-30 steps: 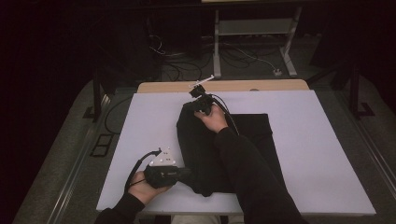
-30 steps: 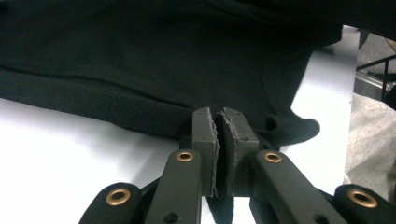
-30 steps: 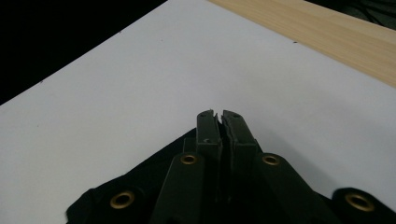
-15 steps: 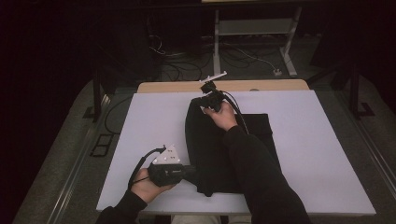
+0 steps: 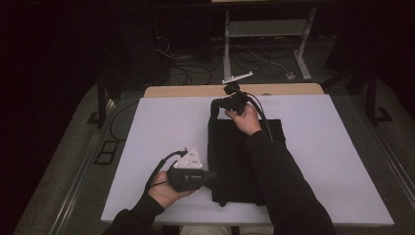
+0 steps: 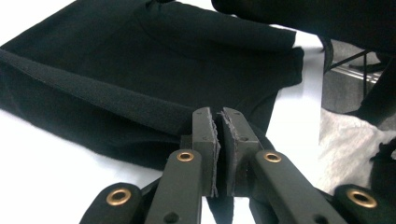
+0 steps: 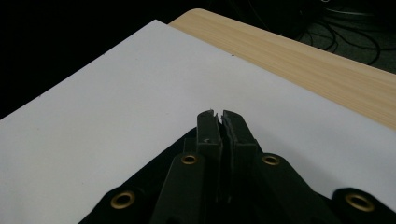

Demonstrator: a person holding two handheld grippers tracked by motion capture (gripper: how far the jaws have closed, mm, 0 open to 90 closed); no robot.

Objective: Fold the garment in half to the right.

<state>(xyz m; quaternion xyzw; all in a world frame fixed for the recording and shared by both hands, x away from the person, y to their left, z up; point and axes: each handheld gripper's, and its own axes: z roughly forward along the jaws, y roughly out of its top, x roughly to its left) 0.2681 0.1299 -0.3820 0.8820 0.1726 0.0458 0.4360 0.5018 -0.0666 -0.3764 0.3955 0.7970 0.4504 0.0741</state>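
High view: the right tool (image 5: 219, 104) has carried the far edge of the black cloth (image 5: 235, 156) farther up the white surface (image 5: 161, 127), jaws clamped on it. Near left, the left tool (image 5: 211, 178) stays clamped on the cloth's near edge.
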